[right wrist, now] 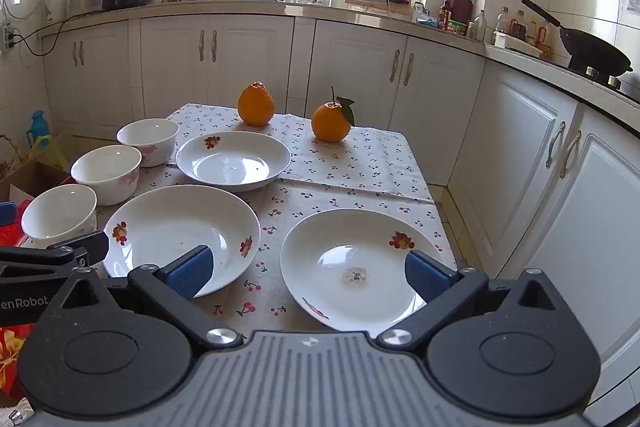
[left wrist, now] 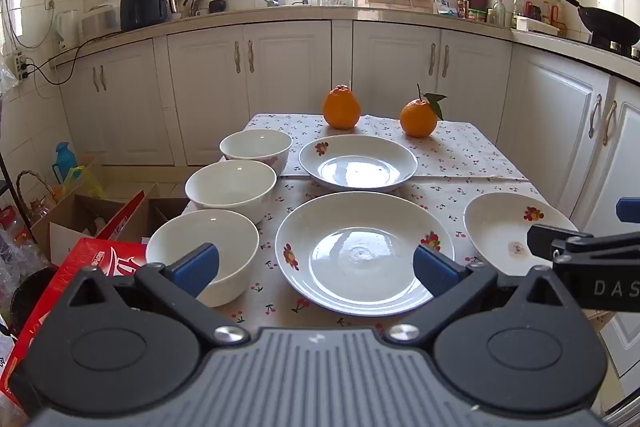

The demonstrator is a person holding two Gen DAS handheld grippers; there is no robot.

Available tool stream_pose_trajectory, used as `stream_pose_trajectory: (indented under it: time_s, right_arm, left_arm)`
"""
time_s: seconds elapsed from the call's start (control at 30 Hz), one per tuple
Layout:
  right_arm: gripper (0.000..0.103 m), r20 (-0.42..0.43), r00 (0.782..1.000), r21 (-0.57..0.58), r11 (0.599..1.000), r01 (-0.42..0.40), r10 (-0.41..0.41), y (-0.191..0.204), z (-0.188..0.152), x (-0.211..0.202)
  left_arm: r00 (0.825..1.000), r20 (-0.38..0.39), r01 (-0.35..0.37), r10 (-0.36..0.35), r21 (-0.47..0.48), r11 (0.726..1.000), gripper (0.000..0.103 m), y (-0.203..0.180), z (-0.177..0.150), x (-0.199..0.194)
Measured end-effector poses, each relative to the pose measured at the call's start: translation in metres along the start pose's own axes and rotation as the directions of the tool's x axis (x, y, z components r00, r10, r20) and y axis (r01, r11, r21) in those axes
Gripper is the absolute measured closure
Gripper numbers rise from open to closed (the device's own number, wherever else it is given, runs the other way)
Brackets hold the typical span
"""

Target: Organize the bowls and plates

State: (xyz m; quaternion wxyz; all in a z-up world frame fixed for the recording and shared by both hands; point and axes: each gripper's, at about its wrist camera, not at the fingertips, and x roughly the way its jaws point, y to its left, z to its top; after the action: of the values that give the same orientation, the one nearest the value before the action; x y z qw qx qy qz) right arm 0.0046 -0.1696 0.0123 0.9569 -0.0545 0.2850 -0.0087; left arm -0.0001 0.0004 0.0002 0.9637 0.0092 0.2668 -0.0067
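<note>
Left wrist view: my left gripper (left wrist: 316, 265) stands fully apart, empty. Three white glazed ceramic bowls (left wrist: 230, 189) line the left of the frame; a white fruit-printed ceramic plate (left wrist: 364, 253) sits at centre.

Right wrist view: my right gripper (right wrist: 308, 269) is likewise apart, empty, over the lower-right white plate (right wrist: 356, 267). I judge the glaze slippery, rigid and breakable; grip at the rim.
</note>
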Motion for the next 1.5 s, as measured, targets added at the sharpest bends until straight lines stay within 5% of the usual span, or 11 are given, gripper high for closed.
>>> stream_pose_trajectory:
  time_s: [1.5]
  right_arm:
    - [0.0,0.018,1.0,0.003,1.0,-0.006,0.006,-0.0001,-0.0001,-0.0058]
  left_arm:
    - [1.0,-0.003,-0.005,0.005,0.008,1.0,0.001,-0.0024,-0.0001,-0.0007]
